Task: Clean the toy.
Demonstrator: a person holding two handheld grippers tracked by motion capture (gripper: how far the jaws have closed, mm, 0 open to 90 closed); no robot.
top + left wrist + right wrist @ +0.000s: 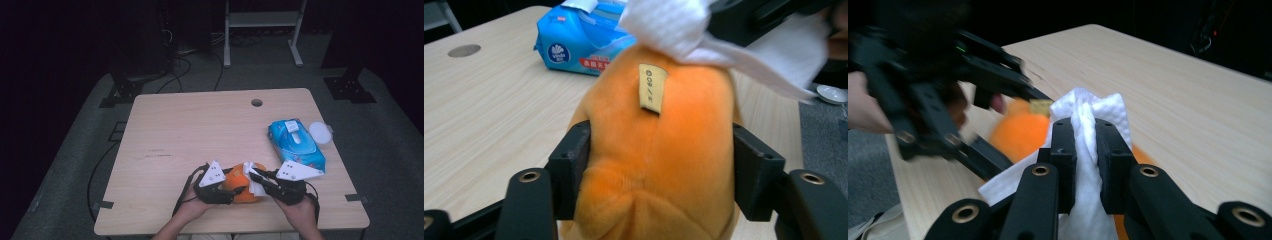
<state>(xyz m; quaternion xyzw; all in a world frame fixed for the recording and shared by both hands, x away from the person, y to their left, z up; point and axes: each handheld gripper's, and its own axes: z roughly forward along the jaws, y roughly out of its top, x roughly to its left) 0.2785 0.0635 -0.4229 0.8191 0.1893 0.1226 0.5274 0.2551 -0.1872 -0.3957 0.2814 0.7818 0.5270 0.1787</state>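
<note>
Left tool (651, 165) clamped on orange plush toy (659, 150); right tool (1087, 150) pinching white wipe (1093, 120). Toy best held steady, wipe drawn firmly across top.

1. A lab-like recording room is suggested by dark curtained walls along the frame's top.
2. Black stand bases (129, 89) and loose cables (181, 70) are seen upper left, on grey floor beyond a light wooden table (200, 130).
</note>
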